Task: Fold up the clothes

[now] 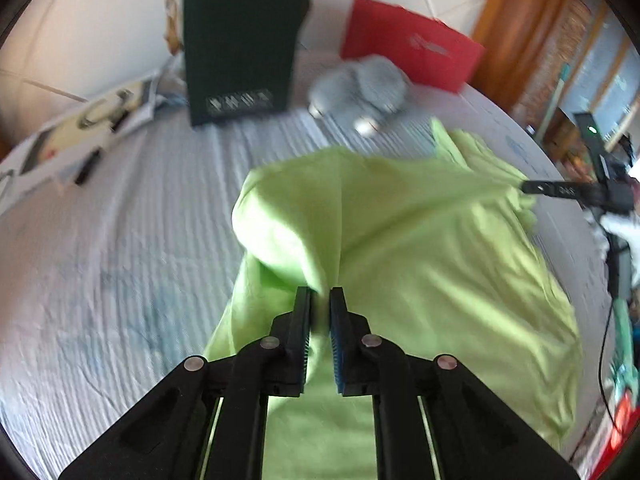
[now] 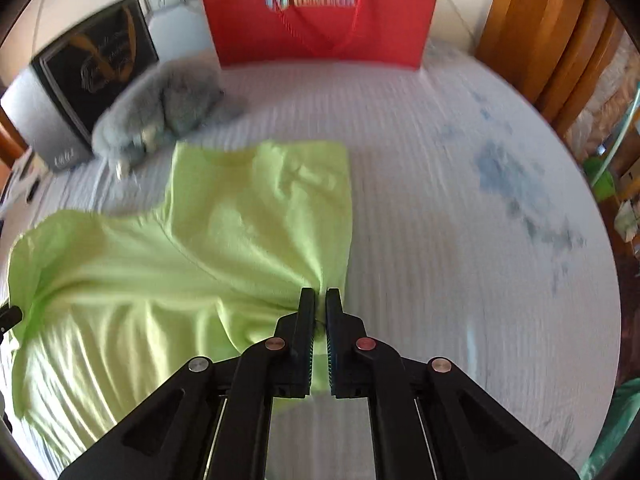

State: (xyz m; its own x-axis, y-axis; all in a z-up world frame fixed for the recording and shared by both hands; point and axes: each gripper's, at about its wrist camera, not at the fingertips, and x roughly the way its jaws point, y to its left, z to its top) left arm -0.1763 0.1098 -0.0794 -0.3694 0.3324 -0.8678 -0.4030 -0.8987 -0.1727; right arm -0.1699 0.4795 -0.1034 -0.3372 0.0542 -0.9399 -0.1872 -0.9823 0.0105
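A lime-green T-shirt [image 1: 420, 240] lies partly lifted on a pale striped bed sheet [image 1: 120, 240]. My left gripper [image 1: 320, 300] is shut on a bunched fold of the T-shirt, and cloth billows up past its tips. In the right wrist view the same T-shirt [image 2: 180, 264] spreads to the left, and my right gripper [image 2: 321, 300] is shut on its right lower edge. The right gripper's black fingers [image 1: 560, 190] show at the far right of the left wrist view, at the shirt's other edge. The left gripper's tip [image 2: 10, 316] peeks in at the right view's left rim.
A grey plush toy [image 1: 360, 92] lies beyond the shirt. A dark bag [image 1: 240, 40] and a red paper bag [image 2: 320, 16] stand against the wall at the bed's head. Papers and boxes [image 1: 80, 128] lie at the left. Wooden furniture [image 2: 540, 40] flanks the bed's right side.
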